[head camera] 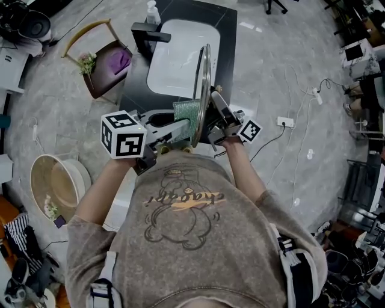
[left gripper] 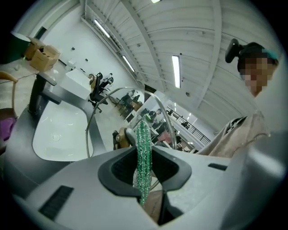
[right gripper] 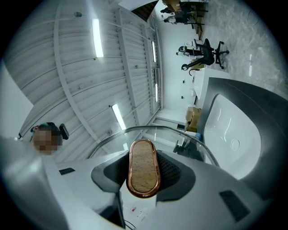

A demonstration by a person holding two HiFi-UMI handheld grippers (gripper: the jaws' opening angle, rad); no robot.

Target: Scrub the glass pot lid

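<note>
The glass pot lid (head camera: 203,84) stands on edge over the white sink (head camera: 174,66), seen as a thin steel rim. My right gripper (head camera: 218,122) is shut on its handle, an oval wooden knob with a copper rim (right gripper: 144,167), and the lid's glass (right gripper: 180,134) curves behind it. My left gripper (head camera: 180,130) is shut on a green scrubbing cloth (head camera: 186,112) that lies against the lid's left face. In the left gripper view the green scrubbing cloth (left gripper: 144,152) hangs upright between the jaws, with the lid's rim (left gripper: 92,112) beyond it.
A black faucet (head camera: 148,33) and a soap bottle (head camera: 153,11) stand at the sink's far left. A chair with a purple cushion (head camera: 108,60) is to the left, a round wooden basin (head camera: 57,180) lower left. Cables and a power socket (head camera: 285,122) lie on the floor at right.
</note>
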